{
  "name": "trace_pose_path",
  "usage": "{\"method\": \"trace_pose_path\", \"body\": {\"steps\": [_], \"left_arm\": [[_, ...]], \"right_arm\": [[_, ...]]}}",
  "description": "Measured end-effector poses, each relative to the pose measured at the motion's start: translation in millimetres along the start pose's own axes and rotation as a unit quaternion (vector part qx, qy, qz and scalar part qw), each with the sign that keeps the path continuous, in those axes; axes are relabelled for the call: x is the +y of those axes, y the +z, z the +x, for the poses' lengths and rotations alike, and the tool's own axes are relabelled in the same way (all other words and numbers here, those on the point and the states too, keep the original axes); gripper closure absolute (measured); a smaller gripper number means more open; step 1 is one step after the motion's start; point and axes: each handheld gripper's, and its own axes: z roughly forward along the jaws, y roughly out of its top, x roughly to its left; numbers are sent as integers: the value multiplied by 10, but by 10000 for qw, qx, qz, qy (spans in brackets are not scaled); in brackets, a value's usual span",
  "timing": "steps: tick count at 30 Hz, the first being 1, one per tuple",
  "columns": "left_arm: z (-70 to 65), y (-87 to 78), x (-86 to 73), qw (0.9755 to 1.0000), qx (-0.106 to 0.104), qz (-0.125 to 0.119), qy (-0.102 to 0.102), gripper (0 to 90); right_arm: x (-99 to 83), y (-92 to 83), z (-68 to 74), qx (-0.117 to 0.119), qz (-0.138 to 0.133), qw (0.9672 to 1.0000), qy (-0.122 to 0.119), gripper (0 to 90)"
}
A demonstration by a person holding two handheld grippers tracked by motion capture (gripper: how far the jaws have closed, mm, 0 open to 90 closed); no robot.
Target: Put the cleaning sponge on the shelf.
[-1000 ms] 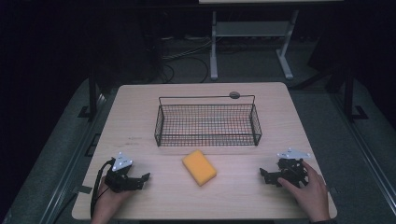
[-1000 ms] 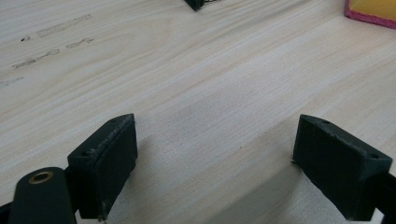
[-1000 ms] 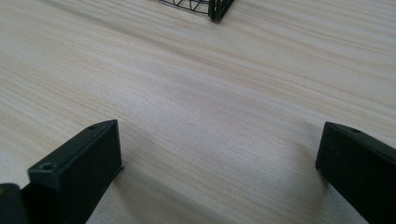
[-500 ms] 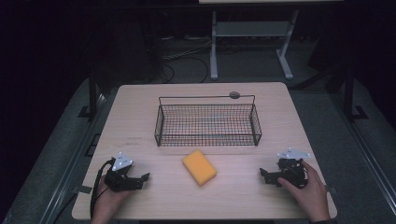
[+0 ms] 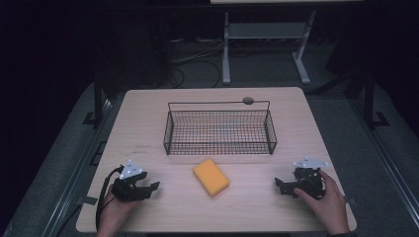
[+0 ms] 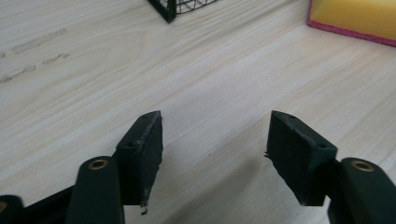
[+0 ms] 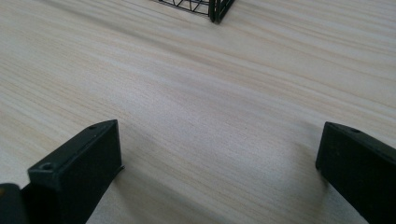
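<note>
On a pale wood-grain table (image 5: 148, 128) lit against a dark room, a person's left hand (image 5: 114, 211) rests the left tongs (image 5: 151, 188) near the front left edge, their black jaws spread apart over bare wood with nothing between them, as the left gripper view confirms (image 6: 215, 140). Toward the middle lies a yellow rectangular sponge (image 5: 211, 177), flat on the table and just in front of a black wire-mesh rectangular basket (image 5: 220, 147); the left gripper view shows a pink underlayer on the sponge (image 6: 355, 16). At the right, well apart from the sponge, the person's right hand (image 5: 323, 200) holds the right tongs (image 5: 279, 186) low over the table, jaws wide apart and empty in the right gripper view (image 7: 219, 154).
</note>
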Motion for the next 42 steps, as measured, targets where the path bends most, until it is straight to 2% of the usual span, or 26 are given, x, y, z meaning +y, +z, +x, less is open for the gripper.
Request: {"method": "trace_pose_path", "body": {"steps": [1,3,5,6,7,9,11,12,14,19,22,24,29,42], "left_arm": [[-6,-1,6,10000,-14,8,-1,419],[-18,-5,24,10000,-90,4,2,449],[-35,-14,51,9999,-141,13,20,539],[-43,-16,66,9999,-168,26,30,539],[-53,-18,100,9996,-253,74,76,613],[-67,-19,138,9993,-316,137,114,706],[-74,-22,160,9990,-384,198,95,815],[-78,-17,180,9987,-448,201,108,815],[-94,-10,227,9979,-551,303,136,884],[-170,6,341,9966,-675,422,233,896],[-213,18,410,9949,-765,558,347,896],[-227,22,426,9944,-804,589,345,896],[-313,77,548,9923,-915,651,526,896],[-455,282,732,9892,-1020,763,730,897]], "right_arm": [[0,0,0,3,-3,10000,-1,0],[0,0,0,2,-4,10000,0,0],[0,0,0,2,1,10000,-1,0],[0,0,0,2,1,10000,-1,0],[0,-1,0,2,4,10000,2,0],[1,-1,1,3,5,10000,7,0],[1,-1,1,5,5,10000,7,0],[1,-1,1,5,5,10000,7,0],[0,0,-1,1,1,10000,-7,0],[0,0,-3,-2,-5,10000,-17,0],[1,2,-4,-1,-9,10000,-24,0],[1,2,-3,-1,-8,10000,-20,0],[2,3,-3,1,-9,10000,-21,0],[2,3,-4,1,-9,10000,-26,0]]}}
